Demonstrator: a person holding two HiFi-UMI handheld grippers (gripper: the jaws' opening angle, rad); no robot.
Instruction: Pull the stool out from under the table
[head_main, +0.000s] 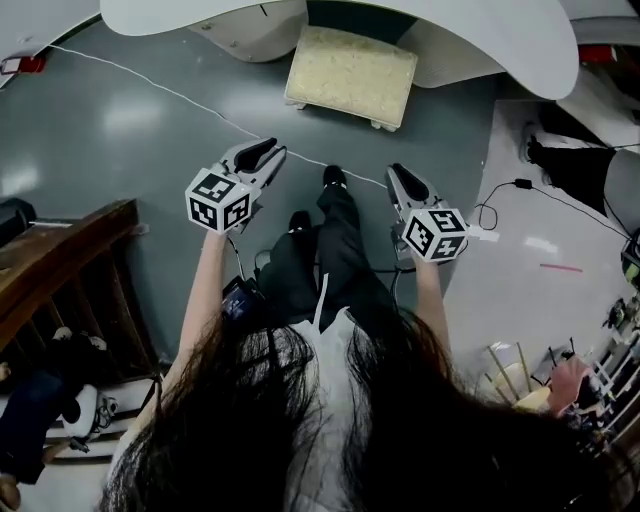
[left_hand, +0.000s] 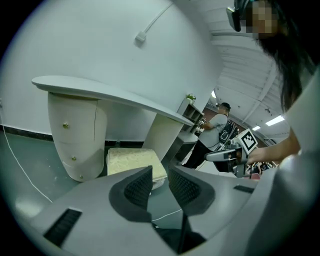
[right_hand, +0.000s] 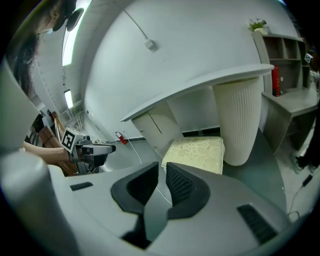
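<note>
Long hair (head_main: 250, 430) hangs nearest; beyond it, left claw (head_main: 262, 155) and right claw (head_main: 405, 180), both narrow and empty, aim at the stool (head_main: 350, 72) ahead between them, tucked under the surface (head_main: 520, 40), seemingly lining up a pull.

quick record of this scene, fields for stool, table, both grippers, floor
stool: cream cushioned top, tucked partly under the table
table: white, curved top overhanging the stool
left gripper: shut, empty, in the air short of the stool
right gripper: shut, empty, also short of it
floor: grey, white cable across it
progress: stool not yet touched
</note>
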